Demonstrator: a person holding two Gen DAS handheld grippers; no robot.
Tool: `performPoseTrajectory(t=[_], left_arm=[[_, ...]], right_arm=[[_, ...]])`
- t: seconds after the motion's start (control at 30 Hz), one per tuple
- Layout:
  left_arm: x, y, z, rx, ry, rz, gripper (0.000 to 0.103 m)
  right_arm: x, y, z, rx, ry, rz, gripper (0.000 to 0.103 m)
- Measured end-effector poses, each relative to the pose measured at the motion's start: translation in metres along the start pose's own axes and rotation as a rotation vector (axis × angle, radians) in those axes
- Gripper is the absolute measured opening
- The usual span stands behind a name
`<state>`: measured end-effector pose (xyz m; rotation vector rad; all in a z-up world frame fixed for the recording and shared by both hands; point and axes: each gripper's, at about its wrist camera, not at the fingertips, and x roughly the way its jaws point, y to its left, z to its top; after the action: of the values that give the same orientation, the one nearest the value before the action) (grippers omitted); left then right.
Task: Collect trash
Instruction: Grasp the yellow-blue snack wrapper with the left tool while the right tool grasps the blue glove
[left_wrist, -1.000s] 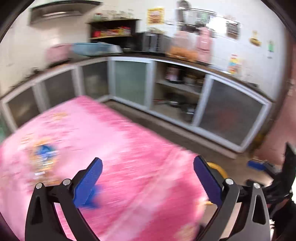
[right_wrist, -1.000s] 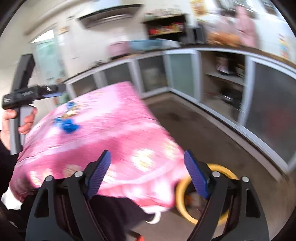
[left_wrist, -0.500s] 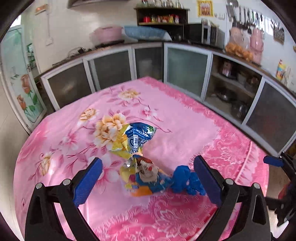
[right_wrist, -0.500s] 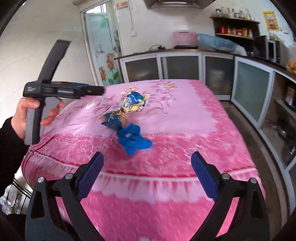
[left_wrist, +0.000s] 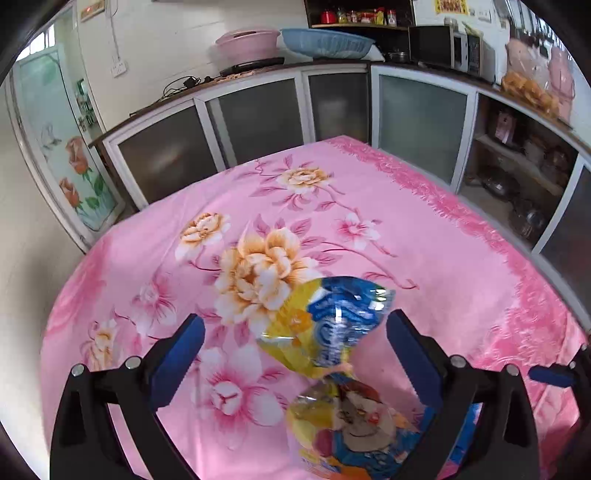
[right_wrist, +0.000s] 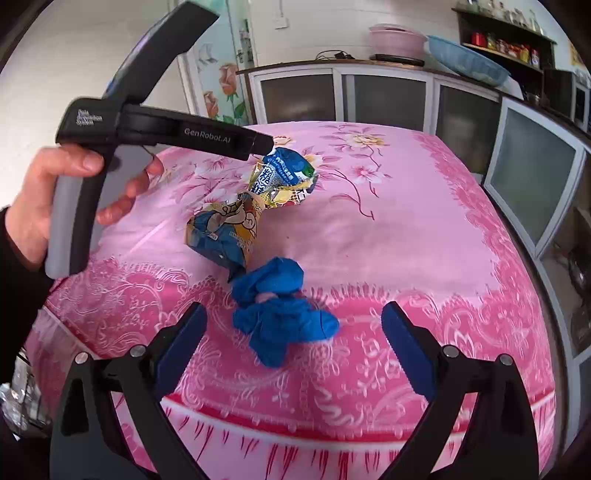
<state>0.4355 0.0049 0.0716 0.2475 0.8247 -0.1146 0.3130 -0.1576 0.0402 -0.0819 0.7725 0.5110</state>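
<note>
My right gripper (right_wrist: 291, 338) hangs with jaws spread wide, just opened further, nothing pinched; the blue wad (right_wrist: 282, 314) lies between them on the pink cloth (right_wrist: 406, 236); a twisted wrapper (right_wrist: 251, 206) sits just behind; the left gripper (right_wrist: 266, 146) hovers over it, a hand (right_wrist: 48, 199) gripping its handle.

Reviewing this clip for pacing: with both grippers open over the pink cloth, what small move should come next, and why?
Probably ease the right gripper down and forward until its open jaws straddle the crumpled blue wad, then close. The wad lies loose on the pink cloth right between the fingers, nothing is gripped yet, and the left gripper is lined up on the snack wrapper instead.
</note>
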Motion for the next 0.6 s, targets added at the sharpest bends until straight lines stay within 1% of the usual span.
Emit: performPoseTrajectory(t=[0.07, 0.1, 0.13, 0.23, 0.27, 0.3, 0.43, 0.5, 0.6], left_arm=[[0.005, 0.002, 0.003, 0.014, 0.009, 0.032, 0.095], [0.007, 0.003, 0.004, 0.015, 0.016, 0.067, 0.095], [0.007, 0.005, 0.004, 0.022, 0.011, 0.096, 0.095], [0.002, 0.008, 0.003, 0.046, -0.032, 0.134, 0.095], [0.003, 0.008, 0.003, 0.057, -0.036, 0.145, 0.095], [0.004, 0.007, 0.005, 0.063, -0.031, 0.145, 0.095], [0.016, 0.0, 0.009, 0.064, 0.0, 0.082, 0.095], [0.016, -0.005, 0.011, 0.07, -0.007, 0.046, 0.095], [0.019, -0.015, 0.014, 0.087, -0.006, 0.031, 0.095]], right_arm=[[0.009, 0.0, 0.003, -0.011, 0.018, 0.0, 0.091], [0.012, 0.0, 0.005, -0.012, 0.024, 0.001, 0.091], [0.017, -0.001, 0.006, -0.015, 0.035, 0.0, 0.091], [0.024, -0.002, 0.008, -0.02, 0.045, 0.002, 0.091], [0.027, -0.003, 0.009, -0.022, 0.05, 0.003, 0.091], [0.03, -0.003, 0.009, -0.023, 0.057, 0.003, 0.091], [0.038, -0.004, 0.009, -0.02, 0.073, 0.019, 0.091], [0.038, -0.004, 0.007, -0.017, 0.074, 0.027, 0.091], [0.04, -0.006, 0.007, -0.015, 0.081, 0.028, 0.091]])
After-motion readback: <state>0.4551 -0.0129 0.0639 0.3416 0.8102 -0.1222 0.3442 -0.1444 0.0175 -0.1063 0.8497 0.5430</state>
